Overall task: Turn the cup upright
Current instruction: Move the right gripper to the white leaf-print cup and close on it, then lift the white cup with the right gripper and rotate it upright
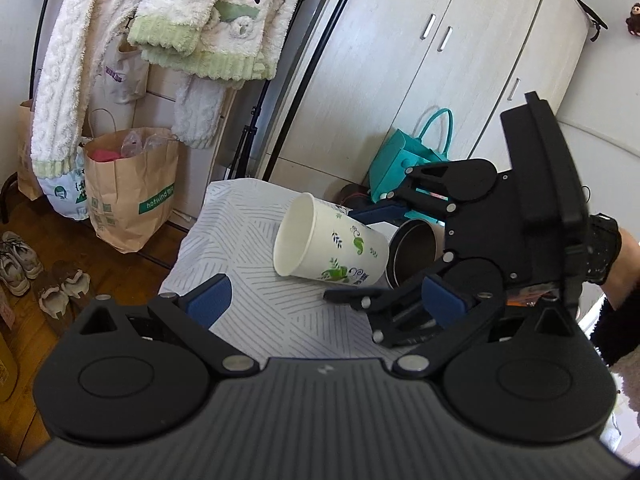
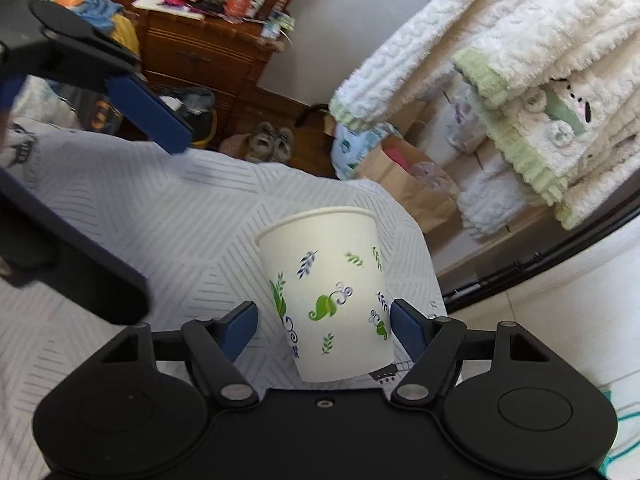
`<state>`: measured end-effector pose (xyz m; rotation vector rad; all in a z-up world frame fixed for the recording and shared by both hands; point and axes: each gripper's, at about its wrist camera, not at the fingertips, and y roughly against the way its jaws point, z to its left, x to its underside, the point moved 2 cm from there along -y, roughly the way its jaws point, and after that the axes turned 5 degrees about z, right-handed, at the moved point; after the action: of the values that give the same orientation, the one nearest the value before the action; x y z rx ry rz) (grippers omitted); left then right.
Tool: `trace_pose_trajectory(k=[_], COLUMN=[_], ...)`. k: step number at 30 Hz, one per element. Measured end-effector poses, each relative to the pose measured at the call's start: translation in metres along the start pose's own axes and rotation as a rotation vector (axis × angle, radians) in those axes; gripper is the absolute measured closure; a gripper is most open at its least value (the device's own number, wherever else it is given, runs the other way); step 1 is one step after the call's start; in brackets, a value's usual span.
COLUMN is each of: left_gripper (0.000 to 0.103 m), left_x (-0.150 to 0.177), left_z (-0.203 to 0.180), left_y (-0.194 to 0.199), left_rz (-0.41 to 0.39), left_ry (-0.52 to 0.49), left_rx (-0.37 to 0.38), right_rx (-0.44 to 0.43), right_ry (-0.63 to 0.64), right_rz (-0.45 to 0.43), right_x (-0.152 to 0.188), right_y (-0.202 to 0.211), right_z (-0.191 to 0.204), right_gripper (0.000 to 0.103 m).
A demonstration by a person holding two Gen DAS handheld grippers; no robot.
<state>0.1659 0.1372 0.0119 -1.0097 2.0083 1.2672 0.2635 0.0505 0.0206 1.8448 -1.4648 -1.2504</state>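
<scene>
A white paper cup with green leaf prints (image 1: 334,242) lies tilted on its side on the striped cloth of the table (image 1: 256,280), mouth toward the left. In the right wrist view the cup (image 2: 328,300) sits between my right gripper's (image 2: 324,326) blue pads; the right pad (image 2: 406,326) touches it, and the left pad (image 2: 240,330) stands a little off. The right gripper (image 1: 360,256) reaches in from the right in the left wrist view. My left gripper (image 1: 326,298) is wide open and empty, just short of the cup; it also shows in the right wrist view (image 2: 148,108).
A dark metal mug (image 1: 412,254) lies right behind the cup. A teal bag (image 1: 404,164) stands beyond it. Fleece clothes (image 1: 168,28) hang at the left over paper bags (image 1: 128,192) and shoes (image 1: 40,276) on the floor. White wardrobe (image 1: 440,60) behind.
</scene>
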Motion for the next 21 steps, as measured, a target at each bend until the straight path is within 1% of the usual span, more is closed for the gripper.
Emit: trace_pose_trajectory(k=[2,6,9,13,16,21], left_gripper=[0.000,0.000,0.000,0.000,0.000,0.000], left_x=[0.001,0.002,0.003,0.005,0.007,0.010], left_z=[0.001,0.001,0.000,-0.003,-0.007,-0.013], left_y=[0.002,0.006,0.009,0.016,0.021,0.034], left_rz=[-0.001,0.003,0.002,0.008,0.014,0.021], left_ry=[0.006,0.013,0.015,0.010,0.006,0.016], left_rx=[0.000,-0.006,-0.010,-0.004,0.004,0.038], right_rx=[-0.001,-0.016,0.004,0.012,-0.014,-0.012], right_ry=[-0.012,-0.040,-0.045,-0.079,-0.125,-0.200], right_rz=[-0.009,-0.058,-0.068,-0.043,0.001,0.030], right_x=[-0.001,-0.004,-0.006,-0.006,-0.005,0.004], right_y=[0.002,0.013,0.020,0.029,0.037,0.061], right_z=[-0.001,0.001,0.007,0.012,0.011,0.010], right_gripper=[0.036,0.037,0.037,0.037,0.037,0.037])
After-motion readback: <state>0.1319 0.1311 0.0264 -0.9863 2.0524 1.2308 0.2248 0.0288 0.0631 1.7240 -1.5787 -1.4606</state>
